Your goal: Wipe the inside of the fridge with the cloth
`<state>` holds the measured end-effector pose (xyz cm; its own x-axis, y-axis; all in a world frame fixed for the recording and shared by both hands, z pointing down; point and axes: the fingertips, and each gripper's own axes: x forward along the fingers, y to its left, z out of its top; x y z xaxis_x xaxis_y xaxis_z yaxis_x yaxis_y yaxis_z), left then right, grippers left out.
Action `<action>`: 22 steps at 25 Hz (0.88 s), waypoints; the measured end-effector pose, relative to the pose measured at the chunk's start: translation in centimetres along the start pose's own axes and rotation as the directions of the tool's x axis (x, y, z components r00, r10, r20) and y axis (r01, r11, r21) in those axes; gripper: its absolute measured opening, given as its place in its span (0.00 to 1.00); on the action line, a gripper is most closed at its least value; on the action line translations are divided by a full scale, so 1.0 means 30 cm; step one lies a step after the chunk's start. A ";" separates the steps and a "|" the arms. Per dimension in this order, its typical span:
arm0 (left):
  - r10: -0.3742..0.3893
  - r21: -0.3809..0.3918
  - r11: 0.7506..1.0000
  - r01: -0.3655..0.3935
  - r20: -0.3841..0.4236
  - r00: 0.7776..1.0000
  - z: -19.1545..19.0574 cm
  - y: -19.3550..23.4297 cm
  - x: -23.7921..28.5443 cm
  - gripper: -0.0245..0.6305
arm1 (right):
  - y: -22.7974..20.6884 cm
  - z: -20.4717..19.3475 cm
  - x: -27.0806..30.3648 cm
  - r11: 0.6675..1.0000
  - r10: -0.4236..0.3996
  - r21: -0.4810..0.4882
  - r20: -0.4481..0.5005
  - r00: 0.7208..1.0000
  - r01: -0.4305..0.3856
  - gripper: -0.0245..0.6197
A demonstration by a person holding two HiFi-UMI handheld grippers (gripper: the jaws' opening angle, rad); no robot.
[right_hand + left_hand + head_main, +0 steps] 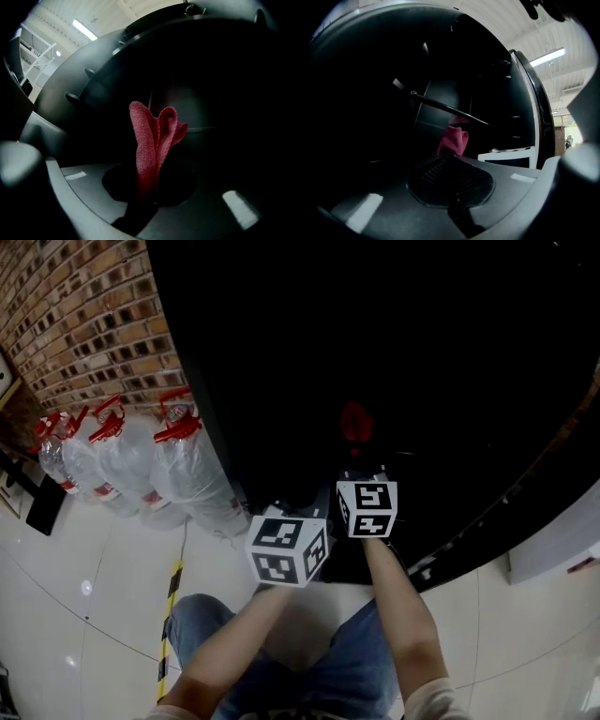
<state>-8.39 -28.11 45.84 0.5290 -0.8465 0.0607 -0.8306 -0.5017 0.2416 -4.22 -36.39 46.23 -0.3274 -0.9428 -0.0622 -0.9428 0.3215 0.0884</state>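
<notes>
Reaching into black fridge [422, 352]: right hand-held gripper [145, 197] pinches red cloth [154, 136]; left hand-held gripper [452, 187] closed, empty. Next, probably: press cloth to wall.

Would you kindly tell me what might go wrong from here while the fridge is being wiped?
1. The right gripper pinches the cloth only at its lower end; the loose upper folds may flop or slip out under rubbing.
2. A thin rail crosses the dark fridge interior close to the cloth and may snag it.
3. The left gripper, shut and empty, sits close beside the right one; the two may knock together.
</notes>
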 end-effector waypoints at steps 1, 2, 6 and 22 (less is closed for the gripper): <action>0.002 -0.008 1.000 -0.002 -0.006 1.000 -0.004 0.004 -0.012 0.00 | 0.009 -0.008 0.035 1.000 0.022 -0.005 -0.001 1.000 -0.022 0.14; 0.002 -0.012 1.000 -0.002 -0.013 1.000 -0.009 0.005 -0.026 0.00 | 0.020 -0.016 0.070 0.999 0.044 -0.011 -0.005 0.999 -0.044 0.14; 0.001 -0.010 1.000 -0.001 -0.020 1.000 -0.024 -0.006 -0.083 0.00 | 0.086 -0.043 0.192 0.991 0.127 -0.025 -0.019 0.992 -0.128 0.14; -0.049 0.031 0.998 0.050 -0.023 0.999 -0.022 -0.029 -0.107 0.00 | -0.092 -0.105 0.282 0.998 -0.018 0.052 -0.073 0.997 0.022 0.14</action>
<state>-9.25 -24.84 46.07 0.5733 -0.8163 0.0709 -0.8080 -0.5487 0.2146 -4.19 -45.52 48.58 -0.3052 -0.9523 0.0095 -0.9516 0.3053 0.0349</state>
